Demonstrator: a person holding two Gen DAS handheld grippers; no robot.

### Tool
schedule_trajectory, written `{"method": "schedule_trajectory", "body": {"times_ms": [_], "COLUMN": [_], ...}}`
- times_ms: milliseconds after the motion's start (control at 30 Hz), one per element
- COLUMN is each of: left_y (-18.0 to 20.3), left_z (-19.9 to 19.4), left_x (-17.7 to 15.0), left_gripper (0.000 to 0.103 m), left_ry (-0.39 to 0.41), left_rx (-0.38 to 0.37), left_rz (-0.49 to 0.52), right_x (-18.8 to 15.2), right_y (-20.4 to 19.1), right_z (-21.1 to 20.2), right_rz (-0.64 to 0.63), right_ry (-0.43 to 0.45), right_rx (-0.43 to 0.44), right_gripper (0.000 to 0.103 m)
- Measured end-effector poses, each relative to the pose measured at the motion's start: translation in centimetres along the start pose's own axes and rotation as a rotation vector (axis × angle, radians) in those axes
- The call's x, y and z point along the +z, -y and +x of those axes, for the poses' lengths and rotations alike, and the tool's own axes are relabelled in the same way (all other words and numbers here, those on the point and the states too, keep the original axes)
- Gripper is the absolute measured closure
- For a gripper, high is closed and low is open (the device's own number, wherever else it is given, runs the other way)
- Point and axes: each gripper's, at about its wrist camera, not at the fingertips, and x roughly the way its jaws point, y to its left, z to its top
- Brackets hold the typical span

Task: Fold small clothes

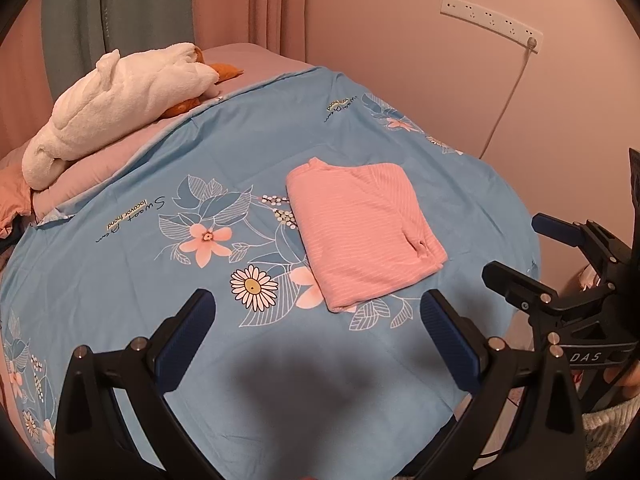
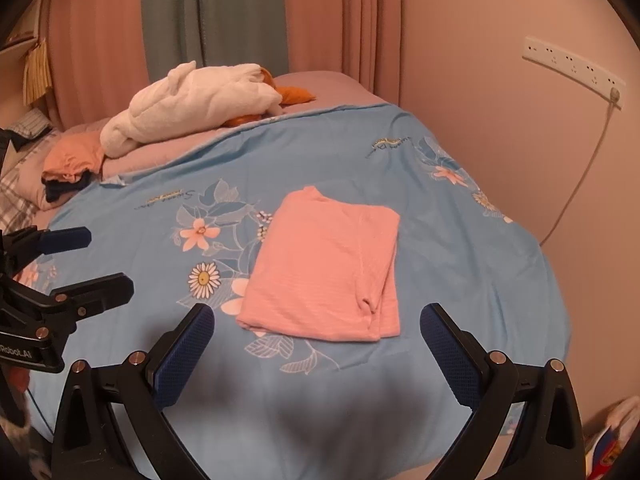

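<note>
A pink striped garment (image 1: 360, 232) lies folded into a rectangle on the blue floral bed cover (image 1: 160, 280); it also shows in the right wrist view (image 2: 324, 268). My left gripper (image 1: 320, 312) is open and empty, held above the cover just in front of the garment. My right gripper (image 2: 316, 324) is open and empty, with its jaws wide apart at the garment's near edge. The right gripper (image 1: 516, 248) shows at the right of the left wrist view, and the left gripper (image 2: 100, 264) at the left of the right wrist view.
A white fluffy towel (image 1: 116, 104) and an orange item (image 1: 224, 72) lie on the pink bedding at the back. Other clothes (image 2: 68, 164) are piled at the far left. A wall with a socket strip (image 1: 492, 22) and a cable runs along the right side.
</note>
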Motion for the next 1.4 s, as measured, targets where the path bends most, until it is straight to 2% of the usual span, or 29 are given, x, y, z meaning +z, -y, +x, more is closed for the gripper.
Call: {"method": "schedule_trajectory", "body": {"times_ms": [1400], "left_y": [-0.7], "left_z": [-0.4], "left_x": [0.2], "left_gripper": [0.001], "left_ry": [0.012], "left_rx": [0.008], "left_rz": [-0.013], "right_x": [1.1], "right_y": [0.3], "right_z": [-0.4], "right_rz": [-0.022], "right_ry": [0.014], "right_rx": [-0.009], "right_gripper": [0.001]}}
